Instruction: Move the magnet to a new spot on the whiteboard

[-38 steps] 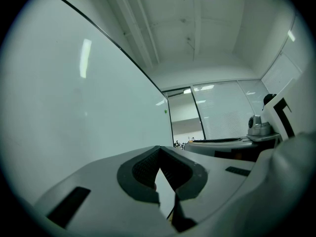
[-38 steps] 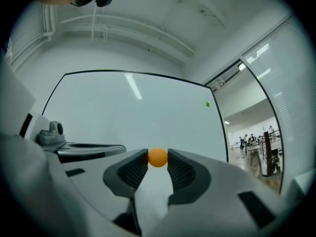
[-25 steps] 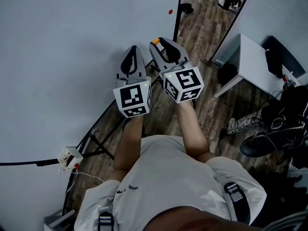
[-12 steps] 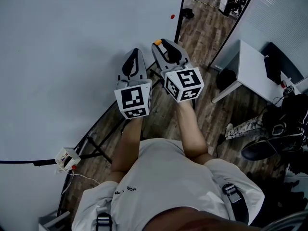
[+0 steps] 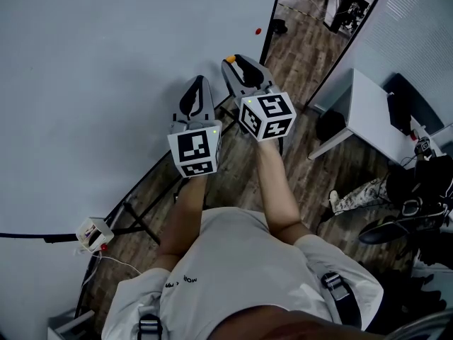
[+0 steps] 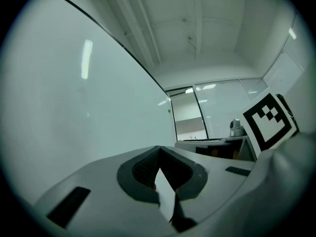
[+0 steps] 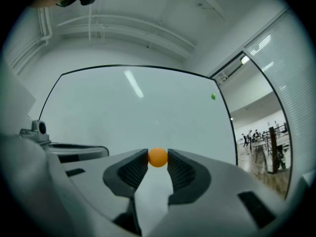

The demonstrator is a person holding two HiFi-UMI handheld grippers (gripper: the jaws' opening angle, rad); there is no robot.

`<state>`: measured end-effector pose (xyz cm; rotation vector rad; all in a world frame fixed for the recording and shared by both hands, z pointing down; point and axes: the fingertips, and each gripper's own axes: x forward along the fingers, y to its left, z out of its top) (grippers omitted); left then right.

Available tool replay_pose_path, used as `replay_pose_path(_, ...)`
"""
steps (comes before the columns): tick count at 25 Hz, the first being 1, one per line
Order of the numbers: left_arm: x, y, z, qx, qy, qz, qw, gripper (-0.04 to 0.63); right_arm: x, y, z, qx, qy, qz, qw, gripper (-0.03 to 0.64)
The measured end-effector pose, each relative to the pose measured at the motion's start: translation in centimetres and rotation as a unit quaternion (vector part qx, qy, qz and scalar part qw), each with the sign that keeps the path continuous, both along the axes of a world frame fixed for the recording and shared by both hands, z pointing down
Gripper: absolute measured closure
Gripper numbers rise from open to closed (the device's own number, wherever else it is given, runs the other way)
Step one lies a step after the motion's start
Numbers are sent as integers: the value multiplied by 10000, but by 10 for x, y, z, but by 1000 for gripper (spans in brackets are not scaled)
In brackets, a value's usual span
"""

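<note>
Magnet in grip, placement not yet done

Pickup looks done. The right gripper (image 5: 235, 62) has the orange magnet (image 7: 158, 157) pinched at the very tip of its fingers (image 7: 131, 171). They stand partly apart, as wide as the ball, with both pads pressing on it. In the head view the magnet sits at 11 o'clock from that gripper's marker cube (image 5: 267, 116), over the right edge of the whiteboard (image 5: 106, 83). The board fills that view from 9 to 12 o'clock.

No view settles whether the magnet touches the board. The right gripper view shows the board face beyond it, so it is probably off the surface and mid-carry. A small dot (image 7: 213, 97) sits on the board at 2 o'clock from the magnet, near the board's right edge. It may be another magnet but is too small to tell.

The left gripper (image 6: 159, 152) is at 8 o'clock from the right one. Its fingers are closed tip to tip with nothing between them, so it is idle.

Left to do, as I judge it: pick a bare spot, press the magnet on, then open and back off.
</note>
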<state>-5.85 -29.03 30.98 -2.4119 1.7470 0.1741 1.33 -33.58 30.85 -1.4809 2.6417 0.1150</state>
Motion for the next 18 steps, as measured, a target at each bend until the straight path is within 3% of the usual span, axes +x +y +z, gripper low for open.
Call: replay_pose_path(18,-10,-10,-6,70,-41,-91,9999,592,-8,-34,-1,-125,-112,-136,9998,485)
